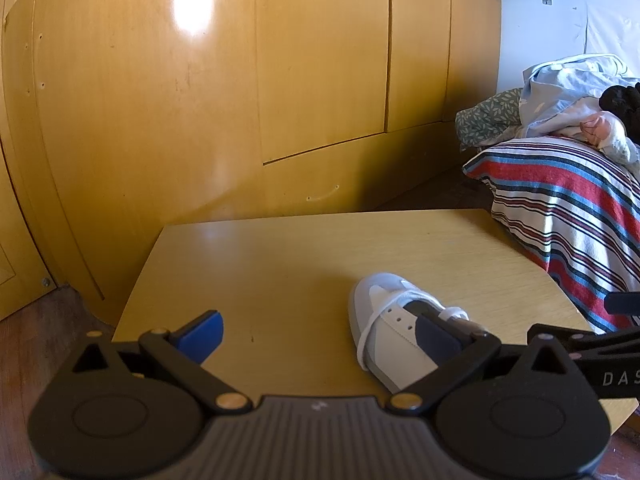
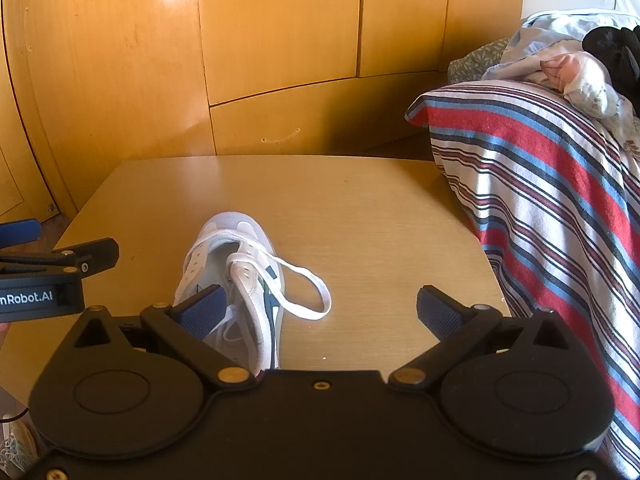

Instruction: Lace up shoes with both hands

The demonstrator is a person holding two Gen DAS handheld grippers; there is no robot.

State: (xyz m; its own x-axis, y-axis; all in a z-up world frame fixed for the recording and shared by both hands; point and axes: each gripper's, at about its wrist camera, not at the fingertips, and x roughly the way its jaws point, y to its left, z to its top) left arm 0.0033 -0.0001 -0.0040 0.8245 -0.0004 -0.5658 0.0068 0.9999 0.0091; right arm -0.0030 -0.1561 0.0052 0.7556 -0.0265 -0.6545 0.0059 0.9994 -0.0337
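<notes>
A white and grey sneaker (image 2: 236, 276) lies on a light wooden table (image 2: 360, 208), toe pointing away. Its white lace (image 2: 308, 292) trails in a loop onto the table to the shoe's right. My right gripper (image 2: 320, 312) is open and empty, hovering over the shoe's heel end, its left finger above the shoe opening. In the left wrist view the sneaker (image 1: 384, 320) sits by the right finger of my left gripper (image 1: 320, 340), which is open and empty. The left gripper's body shows at the left edge of the right wrist view (image 2: 48, 280).
A yellow wooden wardrobe (image 1: 240, 80) stands behind the table. A bed with a striped blanket (image 2: 540, 184) and piled clothes (image 2: 580, 64) lies close on the right. Dark wooden floor (image 1: 40, 328) shows to the left of the table.
</notes>
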